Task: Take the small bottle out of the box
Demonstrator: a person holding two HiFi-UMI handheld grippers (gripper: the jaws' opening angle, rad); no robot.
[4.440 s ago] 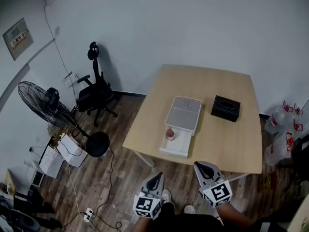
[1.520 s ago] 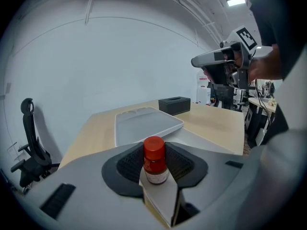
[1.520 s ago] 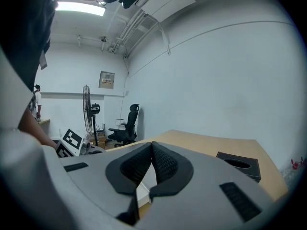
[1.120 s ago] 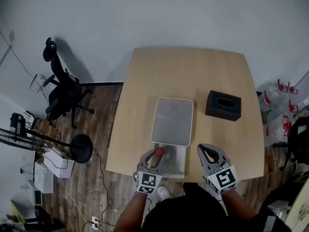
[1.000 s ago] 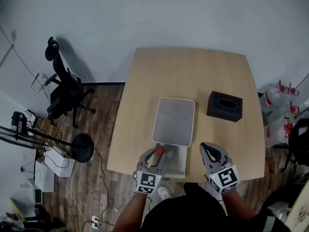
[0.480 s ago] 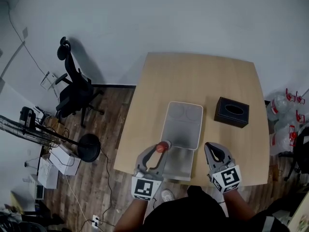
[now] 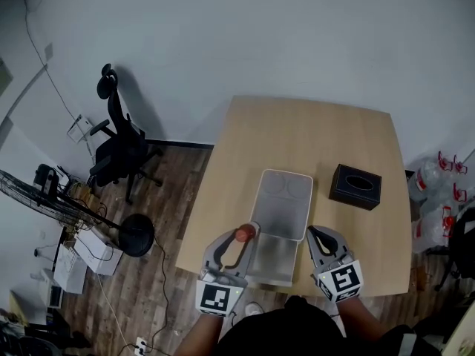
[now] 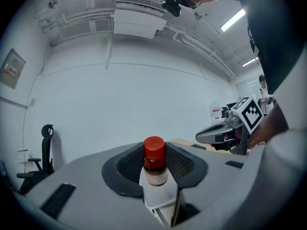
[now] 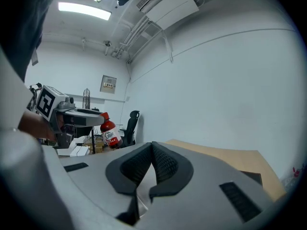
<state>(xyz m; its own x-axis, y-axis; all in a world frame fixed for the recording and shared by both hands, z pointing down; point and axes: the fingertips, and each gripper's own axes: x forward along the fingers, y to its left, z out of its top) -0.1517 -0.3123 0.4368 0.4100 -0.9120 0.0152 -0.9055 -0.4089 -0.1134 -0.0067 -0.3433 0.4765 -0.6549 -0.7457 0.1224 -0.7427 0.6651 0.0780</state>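
Note:
The small bottle [image 7: 246, 233], brown glass with a red cap and a pale label, is upright between the pads of my left gripper [image 7: 243, 238], which is shut on it. It hangs in the air over the left edge of the white box's pulled-out drawer [image 7: 272, 264]. In the left gripper view the bottle [image 8: 155, 164] stands between the jaws of my left gripper [image 8: 154, 152]. My right gripper [image 7: 320, 235] is just right of the drawer, shut with nothing in it. From the right gripper view, my right gripper [image 9: 152, 150] has its pads touching, and the bottle [image 9: 110, 132] shows at the left.
The white box [image 7: 285, 202] lies mid-table with its lid on. A black tissue box [image 7: 355, 186] sits to its right on the wooden table [image 7: 312, 136]. An office chair [image 7: 122, 150], a fan and cables are on the floor at the left; water jugs [image 7: 444, 173] at the right.
My left gripper has lifted the bottle up out of the drawer and slightly left. The right gripper has hardly moved. The head view has shifted a little.

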